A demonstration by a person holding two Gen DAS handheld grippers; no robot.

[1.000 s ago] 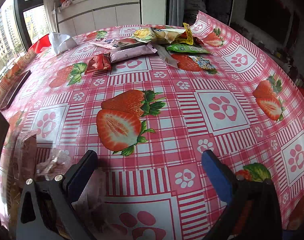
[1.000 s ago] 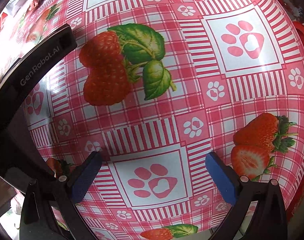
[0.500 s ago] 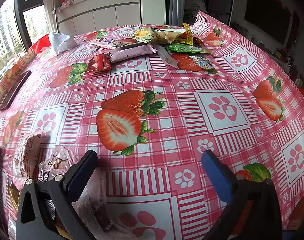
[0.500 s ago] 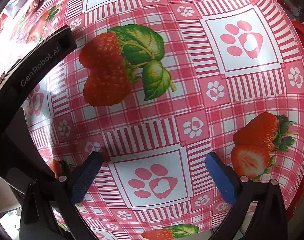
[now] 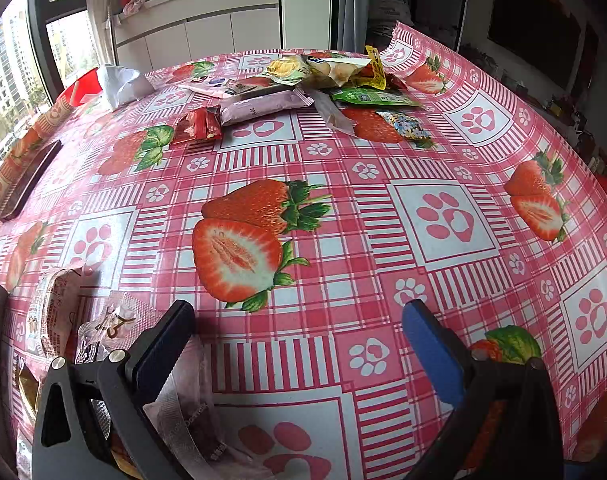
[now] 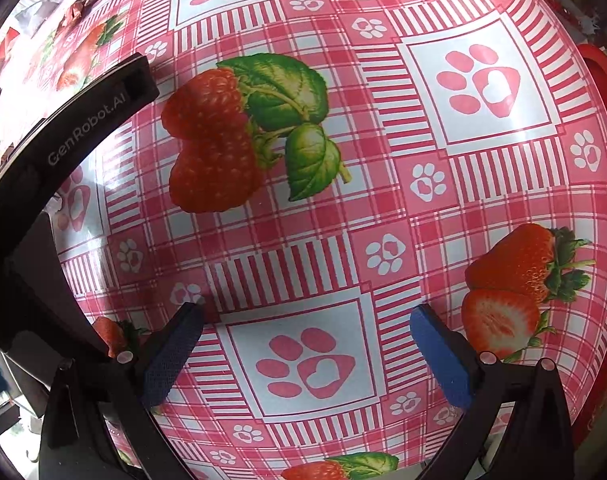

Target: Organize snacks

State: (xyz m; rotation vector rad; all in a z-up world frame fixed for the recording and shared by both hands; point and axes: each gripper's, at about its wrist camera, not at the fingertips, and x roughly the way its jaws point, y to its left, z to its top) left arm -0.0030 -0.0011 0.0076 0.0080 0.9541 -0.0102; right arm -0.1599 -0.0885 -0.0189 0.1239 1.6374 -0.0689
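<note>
In the left wrist view a heap of snack packets lies at the table's far side: a pink bar packet [image 5: 263, 106], a red packet [image 5: 197, 128], a yellow bag [image 5: 331, 68], a green packet [image 5: 373, 98]. Several more packets lie near my left gripper's left finger: a white-pink packet [image 5: 57, 312], a clear wrapped sweet [image 5: 107, 326] and a pink packet [image 5: 191, 412] under the finger. My left gripper [image 5: 299, 332] is open and empty. My right gripper [image 6: 307, 334] is open and empty just above the bare tablecloth.
The table wears a pink strawberry-and-paw cloth [image 5: 443, 216]. A dark phone [image 5: 29, 180] lies at the left edge, white tissue [image 5: 121, 84] at the far left. In the right wrist view the other gripper's black body [image 6: 55, 152] arcs along the left.
The left wrist view has shifted, bringing the near-left packets further into view. The right gripper has stayed still.
</note>
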